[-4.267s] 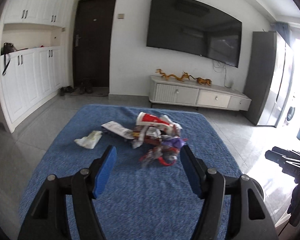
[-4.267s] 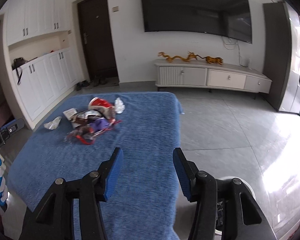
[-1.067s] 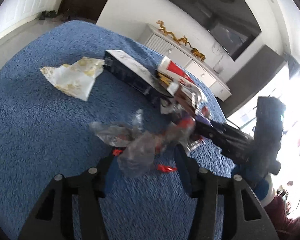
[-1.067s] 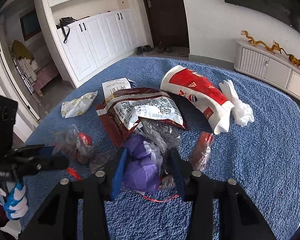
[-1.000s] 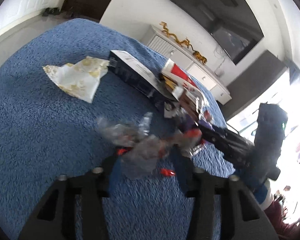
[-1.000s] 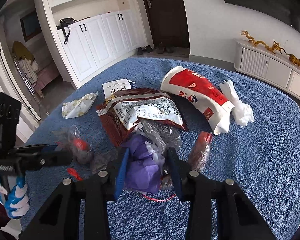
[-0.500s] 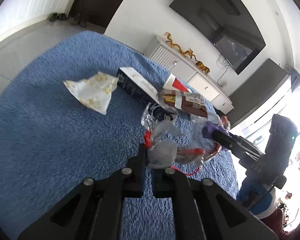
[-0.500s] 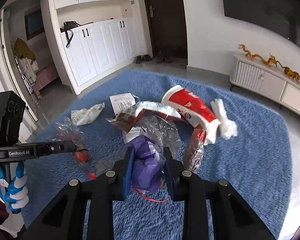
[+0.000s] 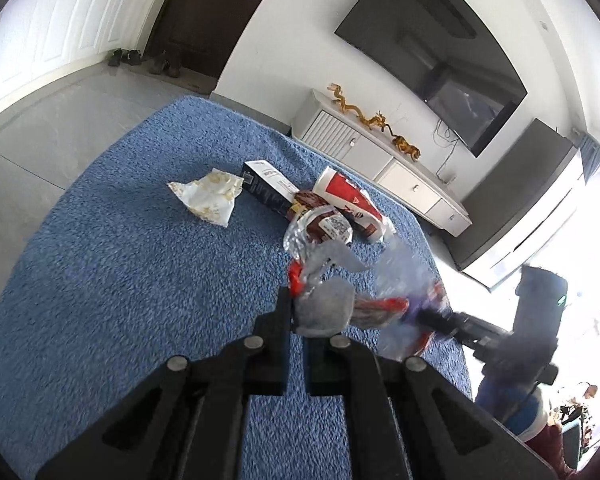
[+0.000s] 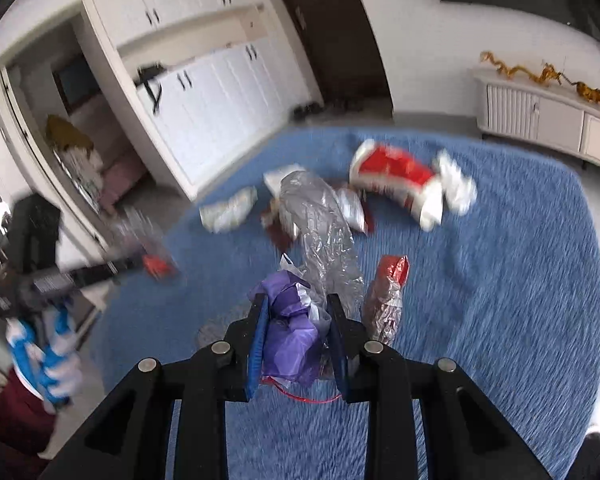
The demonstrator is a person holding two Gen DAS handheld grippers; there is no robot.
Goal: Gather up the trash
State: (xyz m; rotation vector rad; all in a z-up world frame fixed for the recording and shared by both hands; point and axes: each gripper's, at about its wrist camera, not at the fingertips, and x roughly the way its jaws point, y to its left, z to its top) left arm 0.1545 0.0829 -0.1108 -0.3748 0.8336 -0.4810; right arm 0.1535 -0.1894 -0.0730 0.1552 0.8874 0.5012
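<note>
A crumpled clear wrapper (image 9: 324, 304) is clamped in the left gripper (image 9: 296, 320), and a purple bag (image 10: 294, 328) is pinched in the right gripper (image 10: 296, 344). The remaining litter, including a red-and-white cup (image 10: 396, 178), is left ahead on the blue cloth (image 10: 520, 280), nearer the right gripper.

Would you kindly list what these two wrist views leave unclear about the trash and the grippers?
- Left wrist view: the left gripper fingertips are covered by the clear wrapper they pinch.
- Left wrist view: the right gripper tip is smeared by motion blur.
- Right wrist view: print on the red and white bag is blurred.
- Right wrist view: the purple bag hides the blue cloth beneath it.
</note>
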